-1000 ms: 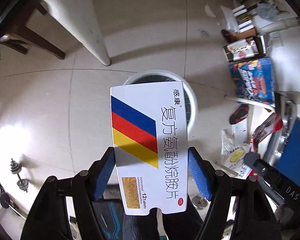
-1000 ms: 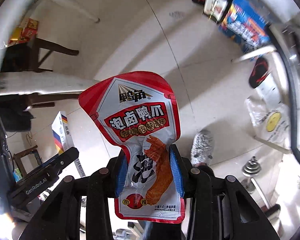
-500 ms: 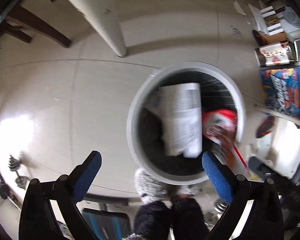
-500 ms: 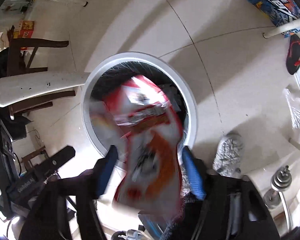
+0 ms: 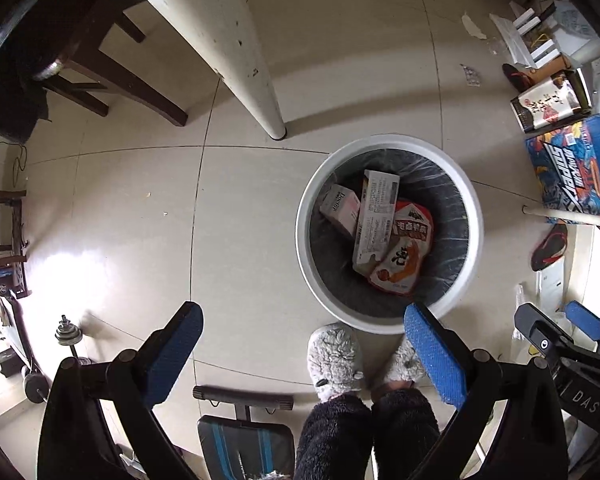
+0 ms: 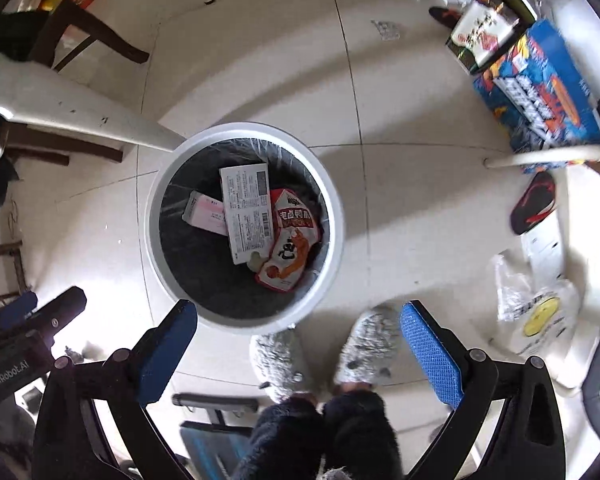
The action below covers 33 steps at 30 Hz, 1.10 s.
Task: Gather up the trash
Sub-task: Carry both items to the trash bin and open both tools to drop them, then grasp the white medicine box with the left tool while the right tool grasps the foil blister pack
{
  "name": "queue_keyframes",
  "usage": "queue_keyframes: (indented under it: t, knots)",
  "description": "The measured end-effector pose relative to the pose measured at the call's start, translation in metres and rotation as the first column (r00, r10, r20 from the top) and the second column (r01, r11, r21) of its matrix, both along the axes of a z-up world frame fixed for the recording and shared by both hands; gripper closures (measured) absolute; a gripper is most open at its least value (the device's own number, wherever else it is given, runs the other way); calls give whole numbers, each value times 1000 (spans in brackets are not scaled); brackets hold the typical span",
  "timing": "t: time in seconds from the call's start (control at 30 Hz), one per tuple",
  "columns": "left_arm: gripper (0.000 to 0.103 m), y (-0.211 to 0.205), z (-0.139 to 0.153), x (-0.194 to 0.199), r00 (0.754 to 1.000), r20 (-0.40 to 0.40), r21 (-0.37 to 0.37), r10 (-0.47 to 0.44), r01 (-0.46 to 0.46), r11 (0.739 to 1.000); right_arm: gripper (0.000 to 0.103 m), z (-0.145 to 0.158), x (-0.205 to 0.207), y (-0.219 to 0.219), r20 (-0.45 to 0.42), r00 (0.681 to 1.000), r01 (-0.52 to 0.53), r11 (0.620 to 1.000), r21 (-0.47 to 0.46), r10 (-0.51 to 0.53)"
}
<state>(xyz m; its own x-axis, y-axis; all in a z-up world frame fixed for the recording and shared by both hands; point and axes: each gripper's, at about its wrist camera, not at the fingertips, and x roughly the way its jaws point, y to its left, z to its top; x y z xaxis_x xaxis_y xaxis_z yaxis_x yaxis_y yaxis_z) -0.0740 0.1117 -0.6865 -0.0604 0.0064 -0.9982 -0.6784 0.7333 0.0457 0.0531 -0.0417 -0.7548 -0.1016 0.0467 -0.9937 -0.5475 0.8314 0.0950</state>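
Observation:
A white round trash bin [image 5: 306, 232] with a dark liner stands on the tiled floor; it also shows in the right wrist view [image 6: 336, 216]. Inside it lie a white medicine box [image 5: 376, 220] [image 6: 246, 210], a red snack pouch [image 5: 406, 252] [image 6: 292, 240] and a pink box [image 5: 340, 208] [image 6: 206, 212]. My left gripper [image 5: 304, 350] is open and empty, held above the floor near the bin's front rim. My right gripper [image 6: 298, 348] is open and empty above the bin's front edge.
A white table leg [image 5: 236, 52] stands behind the bin. Dark wooden chair legs [image 5: 112, 80] are at the left. Boxes [image 5: 572, 168] and a slipper [image 5: 550, 246] lie at the right. The person's fluffy slippers [image 5: 334, 360] stand just in front of the bin. A plastic bag [image 6: 536, 312] lies at right.
Both grippers opened. The medicine box fell from the left gripper and the snack pouch from the right; both now lie in the bin.

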Motion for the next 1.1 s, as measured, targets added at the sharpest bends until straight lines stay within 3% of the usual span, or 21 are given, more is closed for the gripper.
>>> queue_keyframes:
  t: [0.33,0.63,0.87,1.1]
  knots:
    - [0,-20,96,-22,1000,15,-13,13,-13,1000,0,97,-16,-20,33,999,-21,1000,3,20]
    - [0,-40,216,-41,999,52,-4,0,0,1000,1,229,-33,-35,64,998,-29,999,33,27]
    - [0,-52,295,-48,995,97,33,-31,28,999,1,330,-46,-49,79,997,0,999,47,-3]
    - [0,-42,360,-17,985,168,129,-47,25,991,1,412,-23,-57,56,993,98,982,160,-108]
